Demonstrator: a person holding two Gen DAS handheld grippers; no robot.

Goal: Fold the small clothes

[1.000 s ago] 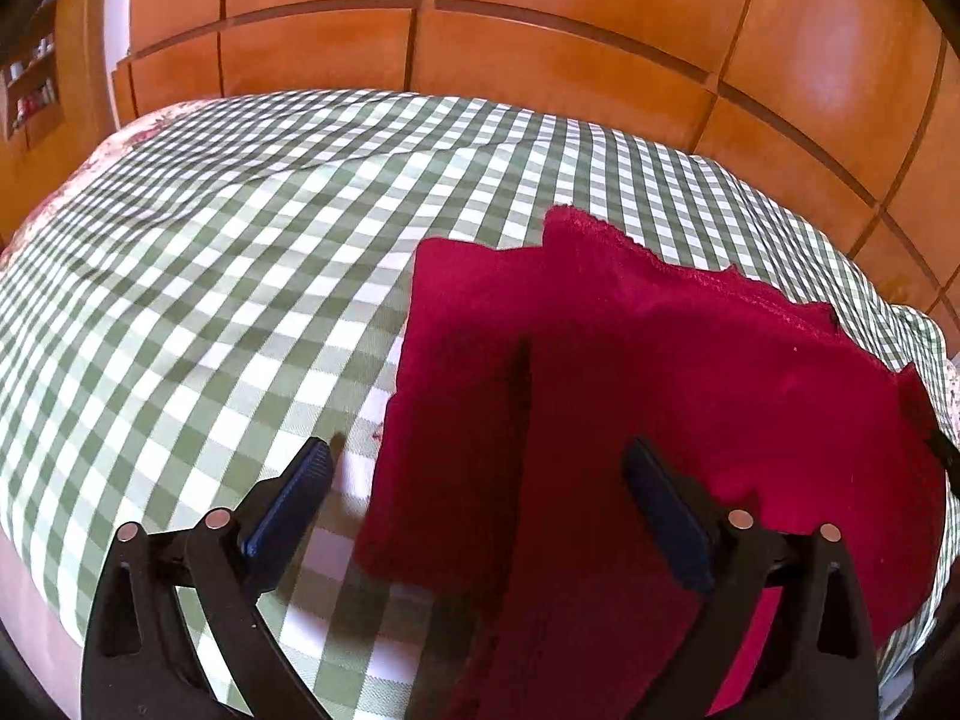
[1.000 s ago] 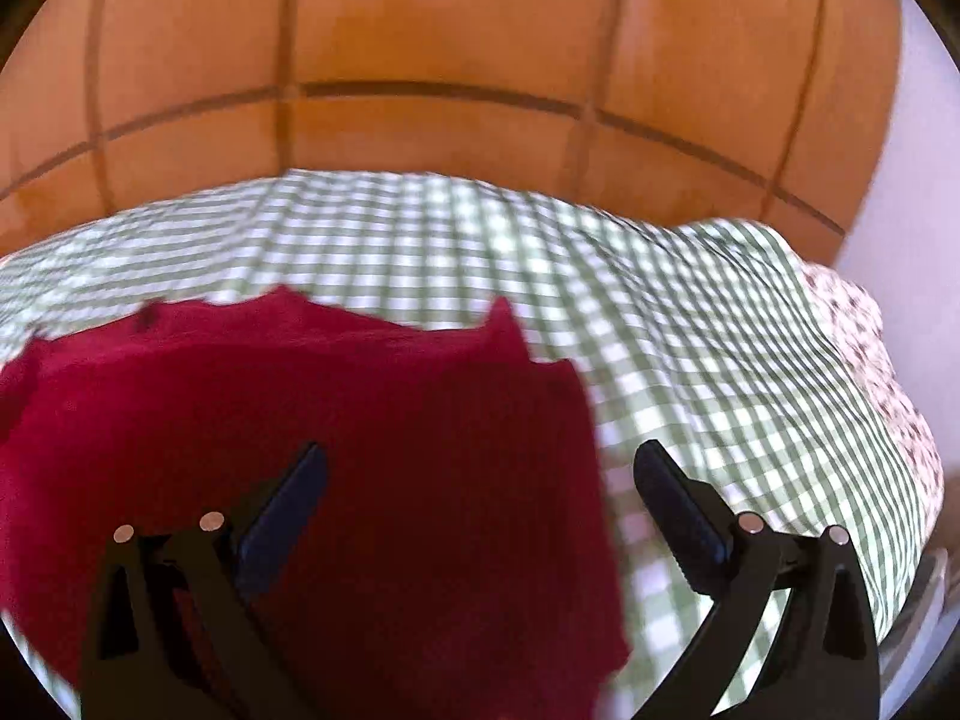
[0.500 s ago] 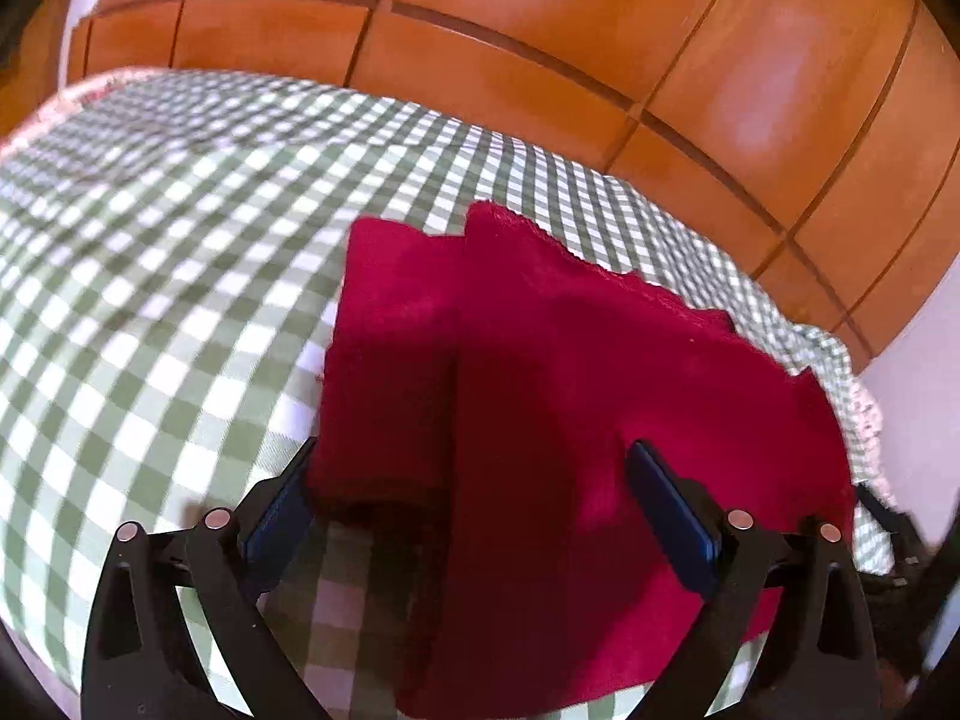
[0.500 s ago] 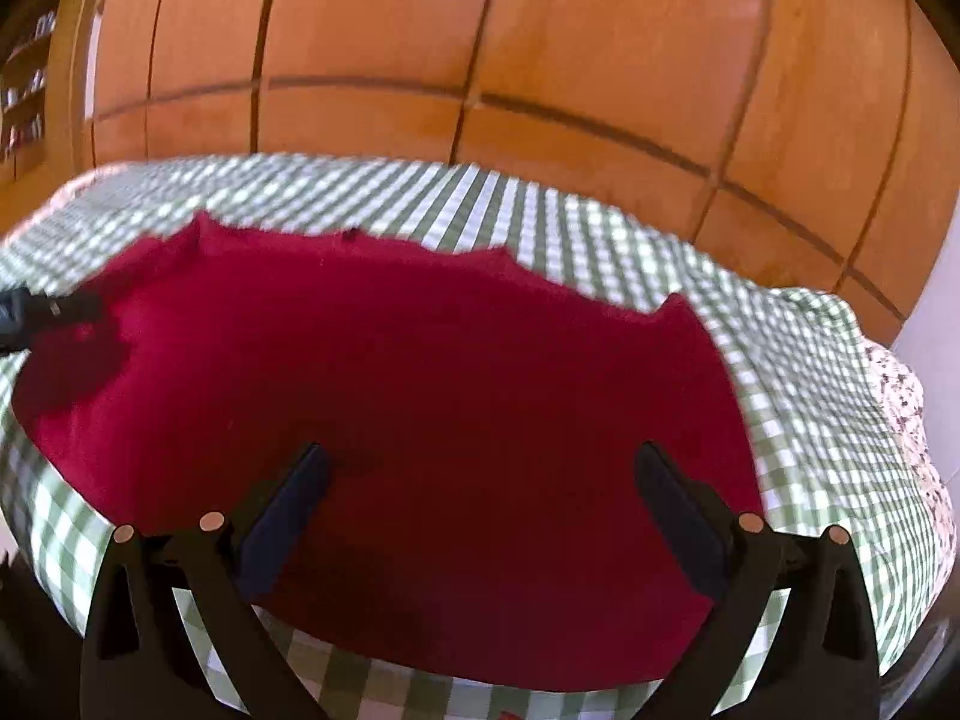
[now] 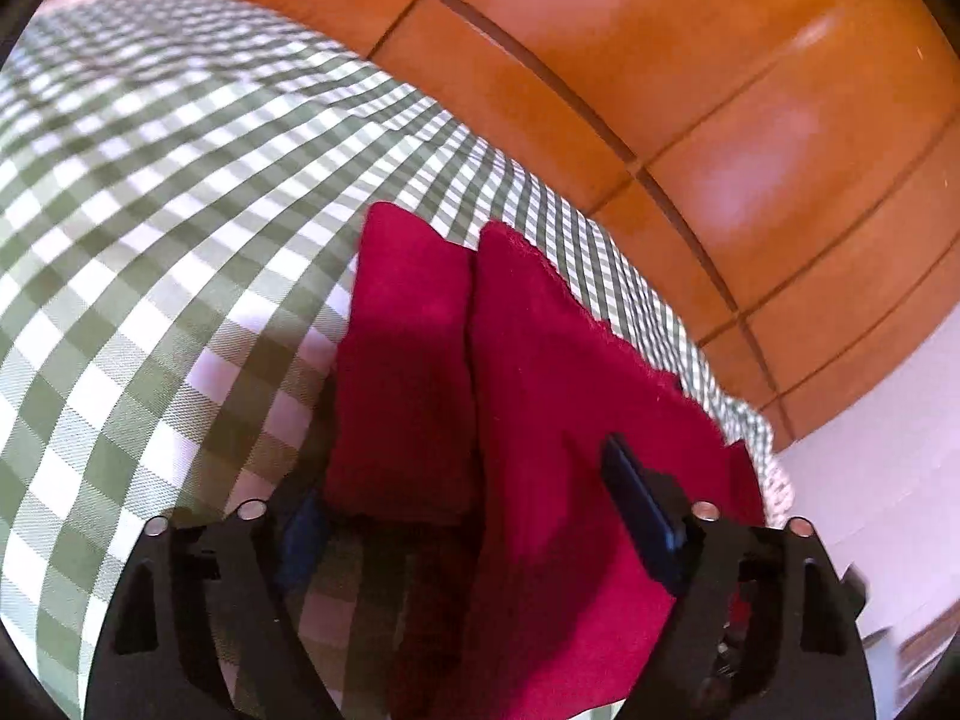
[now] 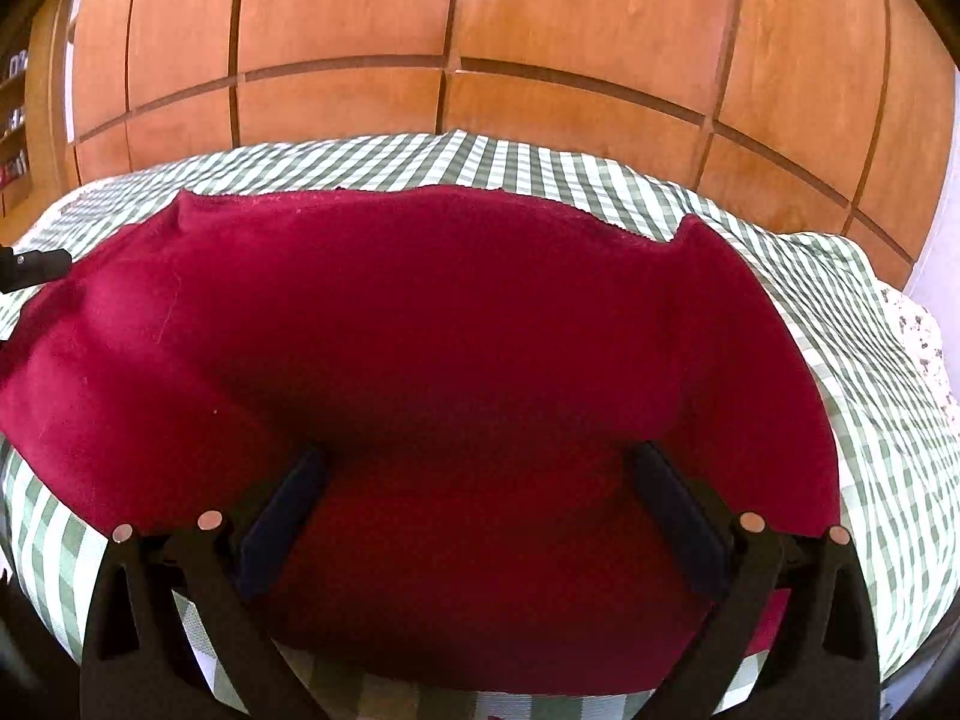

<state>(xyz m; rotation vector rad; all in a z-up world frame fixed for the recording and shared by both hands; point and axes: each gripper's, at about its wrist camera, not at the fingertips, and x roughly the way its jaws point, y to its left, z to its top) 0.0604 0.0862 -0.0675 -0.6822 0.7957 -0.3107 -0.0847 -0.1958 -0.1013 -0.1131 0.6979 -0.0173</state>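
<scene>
Red garment (image 6: 456, 348) lies flat on the green-checked cloth (image 5: 150, 240) covering the worktop, near edge toward both tongs. In the left wrist view a narrower folded flap (image 5: 402, 372) lies along its left side, split from the main panel by a seam-like gap.

Left tongs (image 5: 474, 516): jaws closing, not yet pinching. The flap's near edge sits between them; the left pad (image 5: 303, 531) is at the flap's outer corner, the right pad (image 5: 642, 516) is over the main panel. No pressure on the fabric visible.

Right tongs (image 6: 474, 516): jaws wide apart, nothing gripped, hovering over the garment's near-right part. Pads look just above the cloth; contact can't be confirmed.

My read: the step is grabbing the near hem at two corners for the next fold.

To do it well:
- Left: get the lower pad under the hem before the jaws shut, otherwise it pinches the checked cloth as well.
- Take both layers at the flap corner, or the flap unfolds on the lift.
- Right: shift toward the near-right corner; it currently sits too central for a straight fold line.
- Lift both corners together and keep the hem taut.

Risk: checked cloth drags up with the garment.
</scene>
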